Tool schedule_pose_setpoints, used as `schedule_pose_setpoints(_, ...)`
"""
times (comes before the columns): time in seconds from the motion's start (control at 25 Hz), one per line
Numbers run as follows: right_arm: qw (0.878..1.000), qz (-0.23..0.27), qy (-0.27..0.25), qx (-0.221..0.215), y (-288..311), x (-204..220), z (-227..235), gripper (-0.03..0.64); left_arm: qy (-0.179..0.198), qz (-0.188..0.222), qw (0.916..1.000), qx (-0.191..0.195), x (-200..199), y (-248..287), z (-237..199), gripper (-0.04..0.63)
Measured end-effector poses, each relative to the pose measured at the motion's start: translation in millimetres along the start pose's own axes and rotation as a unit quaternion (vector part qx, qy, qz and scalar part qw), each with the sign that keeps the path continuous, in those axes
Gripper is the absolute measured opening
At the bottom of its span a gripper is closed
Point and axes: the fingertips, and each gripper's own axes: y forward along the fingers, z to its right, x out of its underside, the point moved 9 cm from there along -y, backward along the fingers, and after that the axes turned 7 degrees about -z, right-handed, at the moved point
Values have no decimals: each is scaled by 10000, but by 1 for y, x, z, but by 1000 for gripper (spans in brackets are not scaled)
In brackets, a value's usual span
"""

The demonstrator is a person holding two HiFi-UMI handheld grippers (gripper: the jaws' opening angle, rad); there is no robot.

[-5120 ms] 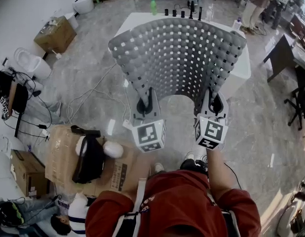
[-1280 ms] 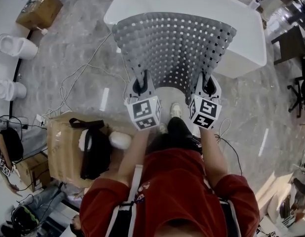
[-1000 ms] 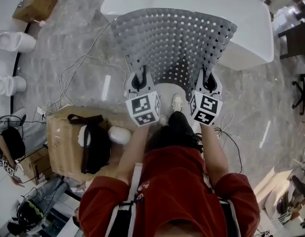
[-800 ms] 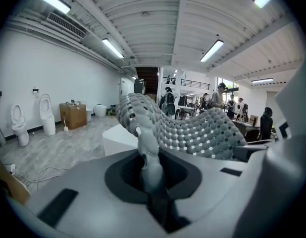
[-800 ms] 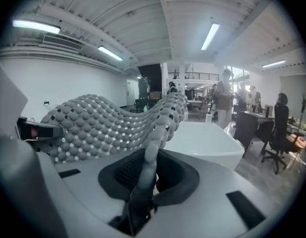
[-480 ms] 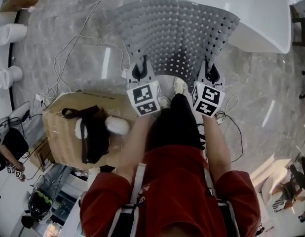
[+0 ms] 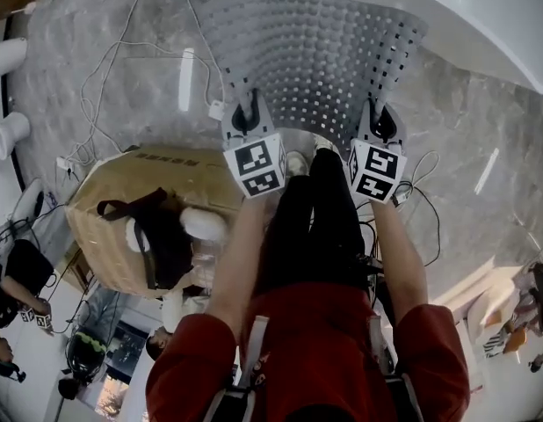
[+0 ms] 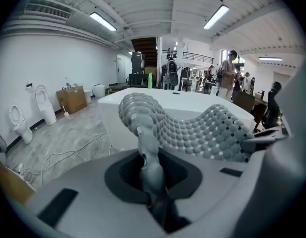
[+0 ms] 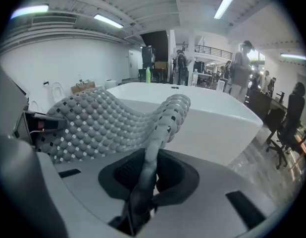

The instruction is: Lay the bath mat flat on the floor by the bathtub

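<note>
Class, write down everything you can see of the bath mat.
The mat is grey, rubbery-looking, covered in round bumps with square holes. It is not yet flat: the left gripper and right gripper each pinch a near corner, and it arches up and droops between them, before the white tub.

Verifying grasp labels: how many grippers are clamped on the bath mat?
2. The left gripper pinches the bath mat at its near left corner; the right gripper pinches its near right corner. Neither is hidden.

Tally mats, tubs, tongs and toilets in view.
mat: 1
tub: 1
tongs: 2 (left tongs, right tongs)
toilets: 2
Total: 6
</note>
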Motion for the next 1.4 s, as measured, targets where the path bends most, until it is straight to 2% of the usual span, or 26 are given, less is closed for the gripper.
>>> schedule_pose_setpoints(0.24, 9993, -342, 124, 98, 69, 43, 10, 75, -28, -289, 9996, 8, 43, 66, 1, 51)
schedule_pose_setpoints(0.6, 9966, -795, 142, 145, 167, 102, 21, 75, 221, -538, 9983, 41, 107, 163, 6, 51)
schedule_pose_setpoints(0.76, 9957, -901, 102, 165, 205, 124, 24, 75, 335, -664, 9972, 46, 129, 203, 9, 51)
schedule_pose_setpoints(1.0, 9940, -1064, 88, 225, 254, 157, 29, 77, 318, -762, 9966, 61, 163, 260, 9, 51)
schedule_pose_setpoints(1.4, 9915, -1263, 151, 286, 341, 206, 50, 80, 857, -831, 9926, 215, 214, 350, 18, 51)
